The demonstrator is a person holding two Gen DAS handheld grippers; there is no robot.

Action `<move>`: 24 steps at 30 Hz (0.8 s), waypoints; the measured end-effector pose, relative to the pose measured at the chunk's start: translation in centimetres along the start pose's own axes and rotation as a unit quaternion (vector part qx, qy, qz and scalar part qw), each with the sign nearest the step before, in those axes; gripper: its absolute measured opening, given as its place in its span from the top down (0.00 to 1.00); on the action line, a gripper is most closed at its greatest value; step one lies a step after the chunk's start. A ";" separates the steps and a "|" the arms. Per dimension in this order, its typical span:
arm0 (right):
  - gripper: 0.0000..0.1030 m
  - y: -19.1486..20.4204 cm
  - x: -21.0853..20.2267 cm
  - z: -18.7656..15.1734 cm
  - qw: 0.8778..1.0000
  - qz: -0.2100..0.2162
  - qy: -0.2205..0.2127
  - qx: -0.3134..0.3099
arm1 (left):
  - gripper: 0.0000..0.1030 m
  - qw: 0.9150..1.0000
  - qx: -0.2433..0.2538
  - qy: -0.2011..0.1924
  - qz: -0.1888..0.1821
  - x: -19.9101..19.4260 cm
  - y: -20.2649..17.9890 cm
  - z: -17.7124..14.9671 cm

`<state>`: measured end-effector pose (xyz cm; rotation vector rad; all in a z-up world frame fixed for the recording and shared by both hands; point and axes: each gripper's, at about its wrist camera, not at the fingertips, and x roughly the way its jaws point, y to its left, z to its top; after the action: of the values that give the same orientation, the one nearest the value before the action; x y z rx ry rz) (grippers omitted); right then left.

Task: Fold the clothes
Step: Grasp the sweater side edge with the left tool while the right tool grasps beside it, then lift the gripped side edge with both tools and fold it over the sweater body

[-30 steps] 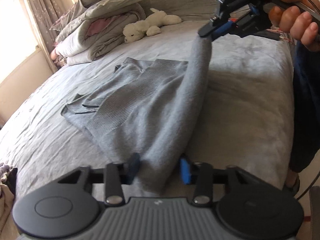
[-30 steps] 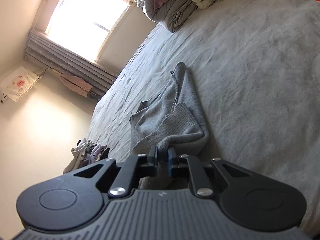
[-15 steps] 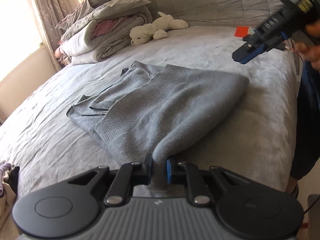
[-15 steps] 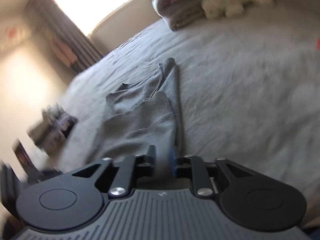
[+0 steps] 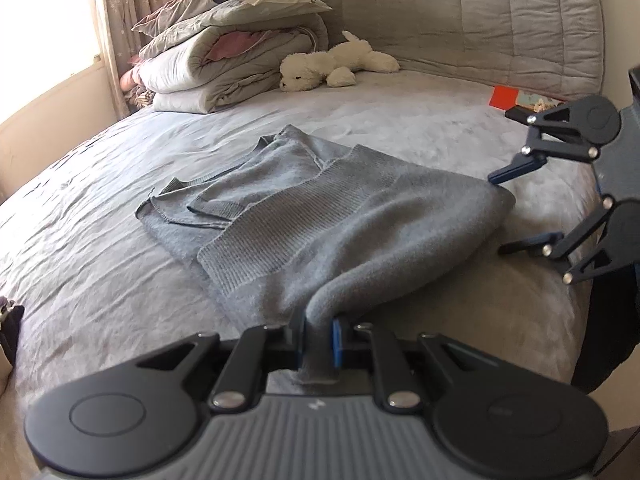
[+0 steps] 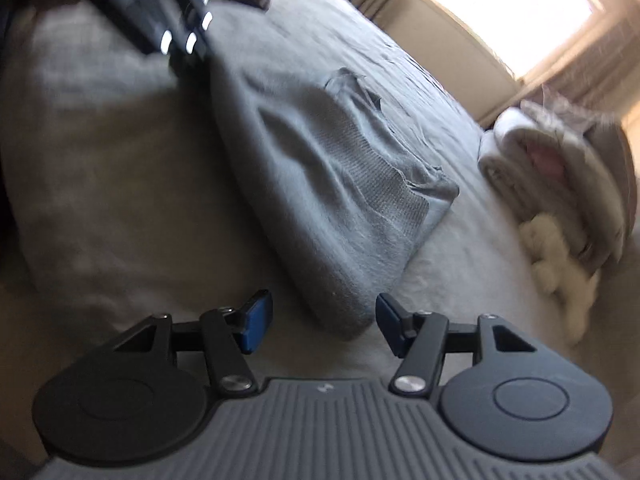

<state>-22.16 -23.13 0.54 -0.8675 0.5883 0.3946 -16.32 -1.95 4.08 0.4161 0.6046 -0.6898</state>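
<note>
Right hand-held gripper (image 6: 318,326) released sweater (image 5: 340,216), now folded flat, left (image 5: 318,342) clamped shut

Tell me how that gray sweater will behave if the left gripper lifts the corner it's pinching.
The gray sweater is probably floppy: it bunches and droops between the left gripper fingers. It likely trails rather than lifts flat. The knit looks thick, so it should grip the pads, not slip.

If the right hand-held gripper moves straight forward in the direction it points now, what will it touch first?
Most likely the folded corner of the grey sweater, which lies directly ahead of the open right hand-held gripper, between its blue pads. The view is blurred, so the gap to the fabric is hard to judge.
</note>
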 end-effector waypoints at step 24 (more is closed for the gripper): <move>0.90 -5.4 -1.8 0.9 0.987 -0.059 -0.104 0.107 | 0.88 0.997 -0.032 -0.068 0.034 -3.1 0.6 1.3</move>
<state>-20.33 -25.77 5.29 -0.6416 0.3763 0.3029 -17.32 -0.80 7.13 0.3261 0.4803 -0.6273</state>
